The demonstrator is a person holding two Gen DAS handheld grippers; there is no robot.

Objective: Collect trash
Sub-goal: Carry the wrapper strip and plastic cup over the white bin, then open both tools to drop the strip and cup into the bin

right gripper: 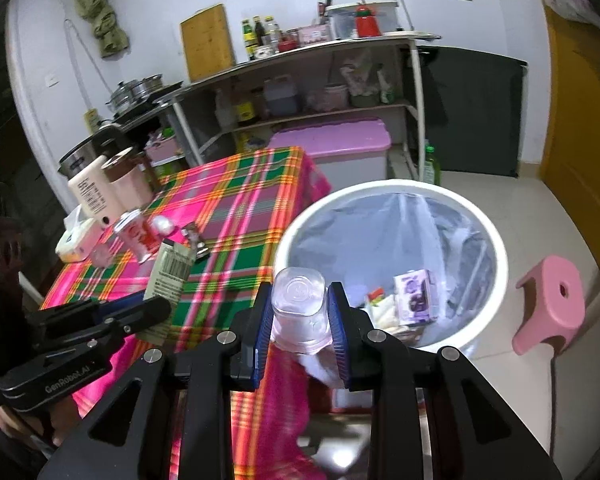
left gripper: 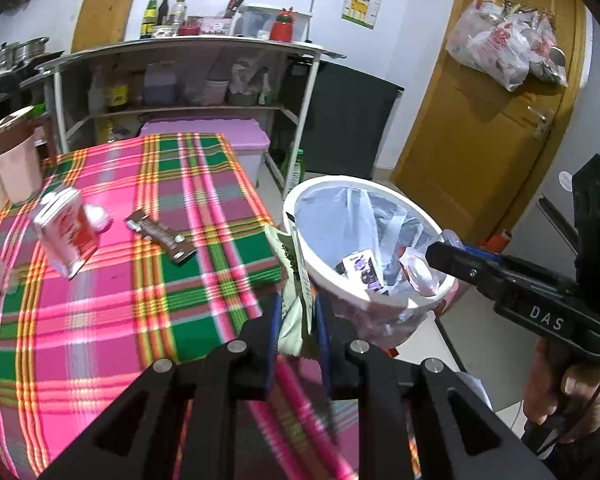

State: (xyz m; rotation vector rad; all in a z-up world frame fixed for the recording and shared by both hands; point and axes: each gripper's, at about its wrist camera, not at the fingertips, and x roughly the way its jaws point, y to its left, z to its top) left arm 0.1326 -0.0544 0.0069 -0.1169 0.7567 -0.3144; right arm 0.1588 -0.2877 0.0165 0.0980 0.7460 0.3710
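Two grippers, each clamped on a piece of trash; left gripper pinched tight on a pale green wrapper, held upright at the table's edge, just beside the bin's near wall; right gripper squeezing a clear plastic cup between blue pads, base turned toward the camera, hanging at the near rim of the bin; seen from the left, its tip reaching over the bin's far rim, with a hand on its grip. Beyond them, white bin lined with a thin plastic bag, standing on the floor against the table, holding a small purple box and other scraps. On the plaid tablecloth, further off: brown wrapper lying flat, red-and-white carton upright, small pink-and-white bottle just beside it. Farther still, pink stool on the floor, shelf unit with bottles against the wall, yellow door with bags hung on it.
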